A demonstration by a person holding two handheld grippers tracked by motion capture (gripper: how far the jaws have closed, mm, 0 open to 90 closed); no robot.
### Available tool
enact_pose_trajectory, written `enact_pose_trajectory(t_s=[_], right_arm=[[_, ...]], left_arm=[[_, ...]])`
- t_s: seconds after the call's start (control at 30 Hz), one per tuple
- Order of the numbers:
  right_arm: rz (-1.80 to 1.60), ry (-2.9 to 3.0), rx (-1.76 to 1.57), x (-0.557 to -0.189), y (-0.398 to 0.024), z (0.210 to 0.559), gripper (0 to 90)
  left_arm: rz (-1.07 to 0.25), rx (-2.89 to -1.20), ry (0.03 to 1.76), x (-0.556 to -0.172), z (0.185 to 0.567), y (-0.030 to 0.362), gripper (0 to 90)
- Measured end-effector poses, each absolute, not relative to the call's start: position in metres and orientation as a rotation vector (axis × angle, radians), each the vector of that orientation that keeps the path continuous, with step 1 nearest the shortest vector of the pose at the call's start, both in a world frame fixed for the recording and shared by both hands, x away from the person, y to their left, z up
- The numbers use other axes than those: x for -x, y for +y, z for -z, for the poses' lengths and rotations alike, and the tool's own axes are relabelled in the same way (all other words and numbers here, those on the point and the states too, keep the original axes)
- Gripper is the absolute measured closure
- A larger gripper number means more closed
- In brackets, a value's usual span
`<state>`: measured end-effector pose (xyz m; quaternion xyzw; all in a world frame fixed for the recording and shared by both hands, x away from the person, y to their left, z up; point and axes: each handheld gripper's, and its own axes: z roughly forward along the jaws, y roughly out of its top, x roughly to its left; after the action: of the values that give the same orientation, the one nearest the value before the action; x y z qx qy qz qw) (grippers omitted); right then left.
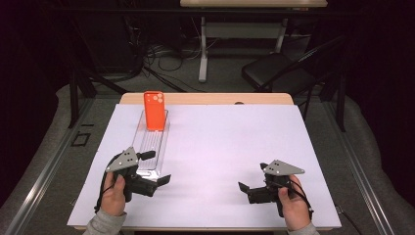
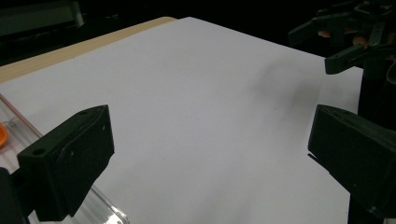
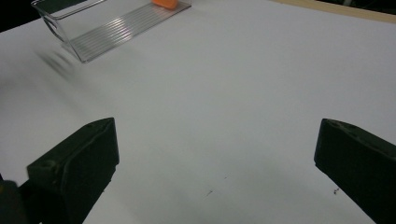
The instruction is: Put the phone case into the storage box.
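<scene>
left gripper point(image 1: 159, 182): jaws spread wide, holding nothing, beside the tray's near end.
right gripper point(image 1: 244, 188): likewise wide apart, empty, well off.
clear tray point(image 1: 147, 147): likely light, rigid, slippery.
orange phone point(image 1: 154, 110): upright at tray's far end; stiff, smooth; pinch its long edges.

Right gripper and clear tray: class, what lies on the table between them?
Nothing: the high view shows bare white table cover between the right gripper and the clear tray. The right gripper view shows the same bare stretch.
</scene>
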<state>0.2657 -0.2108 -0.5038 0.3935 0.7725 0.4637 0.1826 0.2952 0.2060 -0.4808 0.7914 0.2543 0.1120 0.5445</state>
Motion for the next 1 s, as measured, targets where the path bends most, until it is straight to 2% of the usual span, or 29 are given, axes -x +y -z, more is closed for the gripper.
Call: enact_pose_trajectory(t_s=[1.0], right_arm=[[-1.331, 2.198, -1.100, -0.269, -0.208, 0.523, 0.0]], left_arm=[[-0.223, -1.886, 0.607, -0.299, 0.502, 0.200, 0.6]])
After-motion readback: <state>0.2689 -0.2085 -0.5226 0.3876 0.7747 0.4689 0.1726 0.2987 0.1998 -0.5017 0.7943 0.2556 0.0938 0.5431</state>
